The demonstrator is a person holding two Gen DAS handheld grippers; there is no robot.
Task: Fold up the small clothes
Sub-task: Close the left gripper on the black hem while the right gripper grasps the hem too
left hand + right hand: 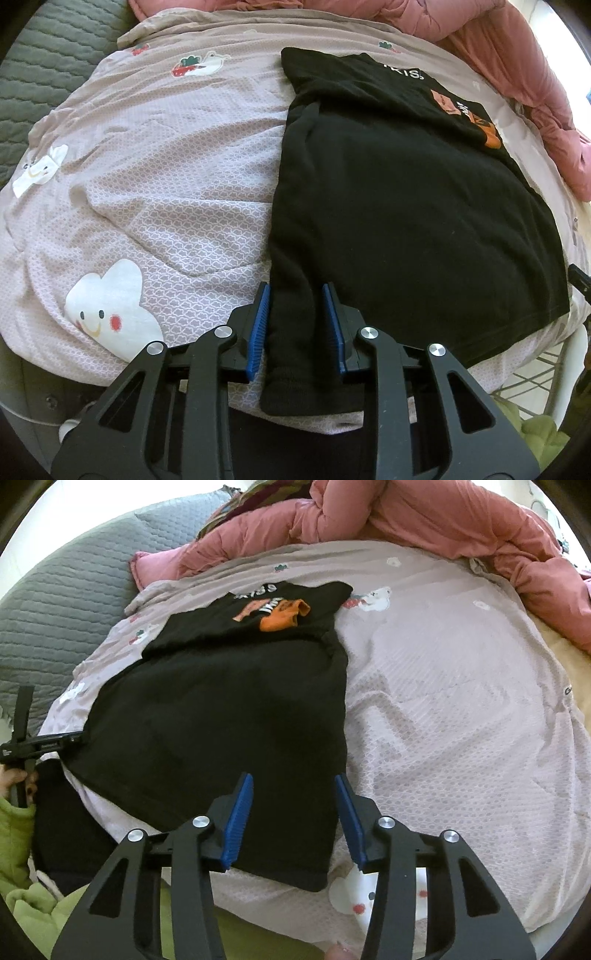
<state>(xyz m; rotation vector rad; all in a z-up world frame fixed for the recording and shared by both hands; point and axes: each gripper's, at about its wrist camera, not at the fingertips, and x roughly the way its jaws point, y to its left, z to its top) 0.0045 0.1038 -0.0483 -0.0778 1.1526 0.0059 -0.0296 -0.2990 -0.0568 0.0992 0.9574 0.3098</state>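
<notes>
1. The bed (155, 192) carries a pink patterned sheet.
2. The black shirt (406, 206) lies flat on it.
3. The left gripper (295, 325) has its jaws clenched on the shirt's sleeve (291, 332).
4. The right gripper (293, 819) straddles the hem corner; I cannot tell if its jaws grip.

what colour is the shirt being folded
Black shirt with an orange print, clearest in the right wrist view.

Shirt (221, 709) lies on bedspread (443, 701), quilt (424, 517) behind.
</notes>
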